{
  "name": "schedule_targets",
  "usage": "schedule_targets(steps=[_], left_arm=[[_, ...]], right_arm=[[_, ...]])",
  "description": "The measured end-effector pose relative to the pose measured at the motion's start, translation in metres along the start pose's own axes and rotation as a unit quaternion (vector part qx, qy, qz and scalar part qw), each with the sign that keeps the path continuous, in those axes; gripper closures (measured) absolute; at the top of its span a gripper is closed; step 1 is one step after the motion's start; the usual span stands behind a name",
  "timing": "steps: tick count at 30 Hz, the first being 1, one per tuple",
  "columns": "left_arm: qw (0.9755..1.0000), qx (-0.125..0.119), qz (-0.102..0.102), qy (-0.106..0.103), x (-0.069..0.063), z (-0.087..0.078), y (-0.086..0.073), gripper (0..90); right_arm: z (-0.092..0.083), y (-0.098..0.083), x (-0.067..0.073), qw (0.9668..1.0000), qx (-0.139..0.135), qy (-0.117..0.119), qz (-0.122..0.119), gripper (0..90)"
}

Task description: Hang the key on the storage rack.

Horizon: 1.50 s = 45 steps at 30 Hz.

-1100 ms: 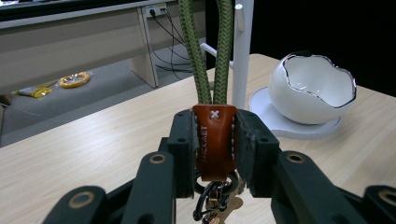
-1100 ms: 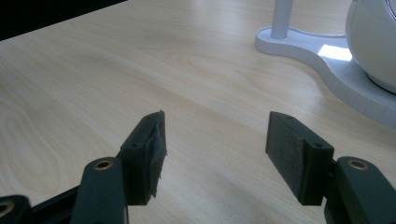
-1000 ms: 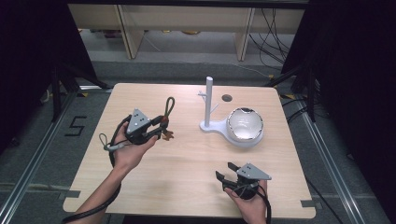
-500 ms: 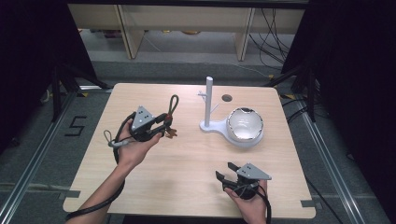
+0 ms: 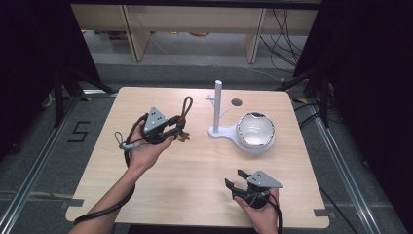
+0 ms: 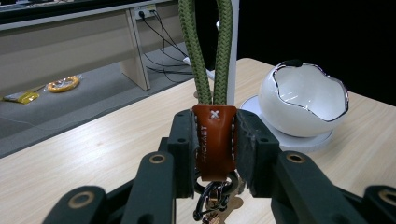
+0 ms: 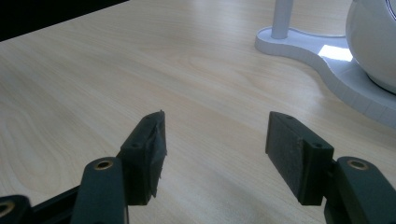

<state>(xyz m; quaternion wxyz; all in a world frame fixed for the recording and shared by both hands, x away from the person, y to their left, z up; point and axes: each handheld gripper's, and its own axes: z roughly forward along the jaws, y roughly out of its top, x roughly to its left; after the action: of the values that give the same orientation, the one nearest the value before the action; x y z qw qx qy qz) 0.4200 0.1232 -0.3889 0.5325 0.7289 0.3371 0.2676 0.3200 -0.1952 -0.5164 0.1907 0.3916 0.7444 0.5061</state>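
Olive-green braided cord key strap (image 6: 208,51), with its brown stitched leather tab (image 6: 215,140) and dangling metal rings, is being pinched at the tab by the left gripper (image 5: 171,130), above the pale wooden table (image 5: 195,185), beside the white post stand (image 5: 217,109) and white cracked-egg bowl (image 5: 255,131). Light and floppy handling is being expected; the firm tab is judged the best hold. The right gripper (image 7: 215,154) is being held open, empty, near the table's front.

Olive braided cord (image 6: 205,51) w/ tan leather tab (image 6: 215,140); white bowl (image 5: 255,129); light wood table (image 5: 195,185).
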Motion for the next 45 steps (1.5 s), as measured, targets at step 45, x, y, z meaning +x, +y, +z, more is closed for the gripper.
schedule_targets(steps=[45], left_arm=[[0.9995, 0.024, 0.006, -0.022, -0.014, 0.040, 0.017, 68.2]], right_arm=[[-0.001, 0.000, 0.000, 1.0000, 0.006, -0.001, 0.007, 39.1]])
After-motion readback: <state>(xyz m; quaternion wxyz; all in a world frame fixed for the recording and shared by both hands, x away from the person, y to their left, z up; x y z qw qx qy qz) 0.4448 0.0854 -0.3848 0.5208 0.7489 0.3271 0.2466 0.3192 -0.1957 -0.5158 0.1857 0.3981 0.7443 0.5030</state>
